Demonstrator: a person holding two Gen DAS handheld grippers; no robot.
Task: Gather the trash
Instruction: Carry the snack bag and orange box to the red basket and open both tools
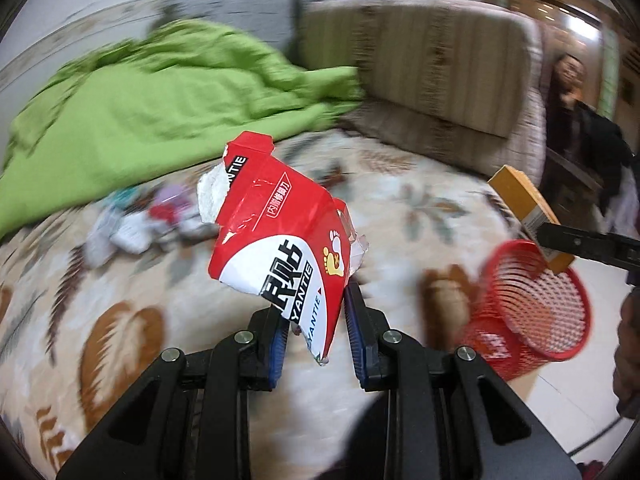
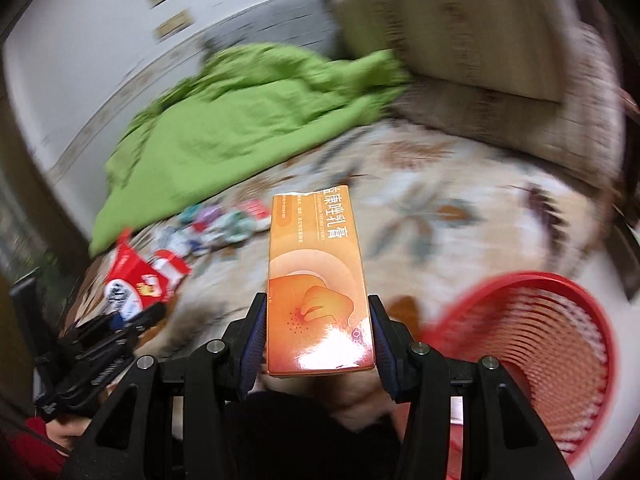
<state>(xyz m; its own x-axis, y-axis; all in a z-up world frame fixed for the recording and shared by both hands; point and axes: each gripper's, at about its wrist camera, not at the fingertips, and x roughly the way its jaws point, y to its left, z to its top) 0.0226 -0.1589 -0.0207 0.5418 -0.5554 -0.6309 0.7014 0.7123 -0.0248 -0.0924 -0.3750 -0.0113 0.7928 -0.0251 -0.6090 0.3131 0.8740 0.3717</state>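
My left gripper (image 1: 314,320) is shut on a torn red and white carton (image 1: 280,240), held up over the patterned bed cover (image 1: 400,184). In the right wrist view the same red carton (image 2: 138,280) shows at the left, in the left gripper (image 2: 132,316). My right gripper (image 2: 318,320) is shut on a long orange box (image 2: 316,280) by its two sides. The orange box (image 1: 524,208) also appears at the right of the left wrist view, above the red mesh basket (image 1: 532,304). The red basket (image 2: 532,344) lies low at the right of the right wrist view.
A green blanket (image 1: 160,92) is bunched at the back of the bed, with a striped cushion (image 1: 432,64) beside it. Several small wrappers (image 2: 224,224) lie scattered on the cover near the blanket. A person (image 1: 580,120) stands at the far right.
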